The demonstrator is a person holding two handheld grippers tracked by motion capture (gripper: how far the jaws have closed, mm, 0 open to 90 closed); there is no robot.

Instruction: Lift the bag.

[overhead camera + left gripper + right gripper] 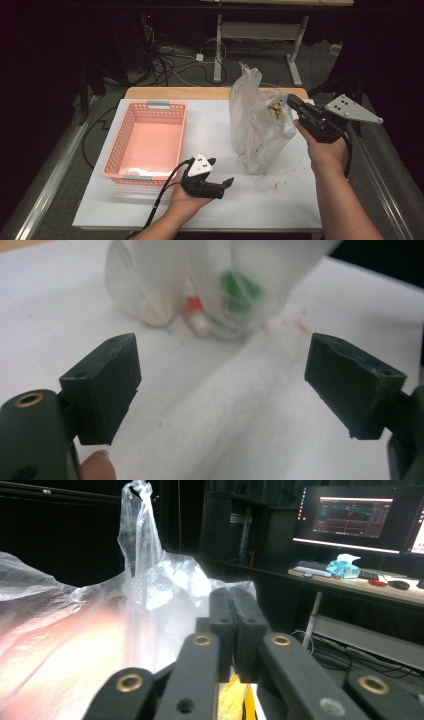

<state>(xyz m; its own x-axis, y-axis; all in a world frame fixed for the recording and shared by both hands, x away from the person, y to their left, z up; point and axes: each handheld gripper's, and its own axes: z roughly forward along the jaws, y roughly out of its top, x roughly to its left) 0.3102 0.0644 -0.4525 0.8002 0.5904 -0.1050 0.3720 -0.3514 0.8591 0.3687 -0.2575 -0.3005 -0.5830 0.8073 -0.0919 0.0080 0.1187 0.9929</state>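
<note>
The right gripper (291,101) pinches the rim of a clear plastic bag (257,125) at the table's right side, its jaws pressed together on the film and holding the mouth of the bag up. The left gripper (226,182) sits low over the white tabletop (210,125) with its jaws wide apart and nothing between them, aimed toward the foot of the bag. In the left gripper view, small items show through the plastic (220,305) — something red and white (195,312), something green (240,290) and a pale round piece (155,312) — resting at the bag's bottom on the table. A yellow object (274,108) sits near the bag's opening, just beside the right jaws. The pink basket (125,150) at the left stands with no items in it. By the look of it, the unloading has barely begun — the contents are in the bag and every piece remains to be moved.
</note>
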